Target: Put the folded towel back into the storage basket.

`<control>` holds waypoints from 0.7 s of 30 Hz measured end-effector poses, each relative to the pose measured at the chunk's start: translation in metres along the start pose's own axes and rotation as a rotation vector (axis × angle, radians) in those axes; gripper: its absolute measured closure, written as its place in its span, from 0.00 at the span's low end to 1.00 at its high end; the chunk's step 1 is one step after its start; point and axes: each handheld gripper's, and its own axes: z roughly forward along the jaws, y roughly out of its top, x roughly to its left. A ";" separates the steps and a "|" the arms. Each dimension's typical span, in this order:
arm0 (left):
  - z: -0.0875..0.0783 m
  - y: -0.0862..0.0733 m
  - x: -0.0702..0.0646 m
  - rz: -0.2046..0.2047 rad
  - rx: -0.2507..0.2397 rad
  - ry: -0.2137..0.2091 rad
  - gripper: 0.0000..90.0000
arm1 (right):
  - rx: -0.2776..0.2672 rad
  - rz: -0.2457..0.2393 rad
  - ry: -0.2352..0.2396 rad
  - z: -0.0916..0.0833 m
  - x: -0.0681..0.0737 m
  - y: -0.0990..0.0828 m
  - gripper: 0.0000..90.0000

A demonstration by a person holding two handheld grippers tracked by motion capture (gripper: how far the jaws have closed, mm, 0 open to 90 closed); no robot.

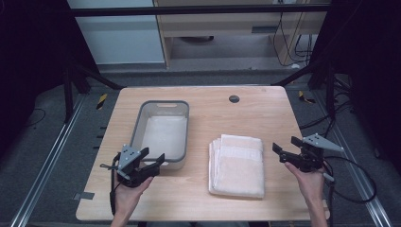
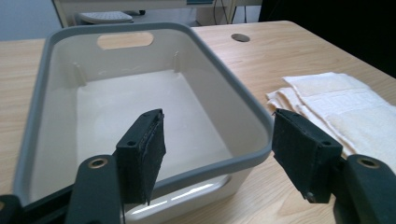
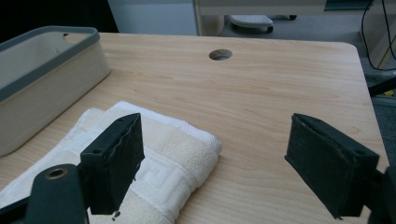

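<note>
On the pale wooden surface [image 1: 246, 113], a folded cream towel [image 1: 237, 164] lies just right of an empty grey-rimmed white plastic bin [image 1: 163, 132]. The left claw [image 1: 152, 160] hovers by the bin's near wall, jaws apart, holding nothing. The right claw [image 1: 286, 147] hangs beside the towel, spread wide, holding nothing.

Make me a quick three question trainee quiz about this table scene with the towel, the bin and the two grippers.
1. True or false: the bin holds a towel.
2. The folded towel lies to which side of the bin in the high view: A left, B right, C behind?
3. What do the left gripper and the right gripper hold?

Key
1. False; it is empty.
2. B.
3. Nothing; both stand open.
</note>
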 end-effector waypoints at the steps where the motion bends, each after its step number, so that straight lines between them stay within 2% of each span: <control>1: 0.000 0.000 0.000 0.000 0.000 0.000 0.38 | 0.000 0.000 0.000 0.000 0.000 0.000 0.21; 10: 0.013 0.009 -0.022 0.021 0.002 -0.032 0.38 | -0.006 -0.024 0.019 0.005 0.005 0.015 0.21; 19: 0.027 0.013 -0.041 0.034 0.009 -0.058 0.38 | -0.002 -0.044 0.034 0.013 0.007 0.022 0.21; 21: 0.032 0.014 -0.047 0.048 0.016 -0.067 0.37 | -0.004 -0.043 0.038 0.016 0.008 0.024 0.21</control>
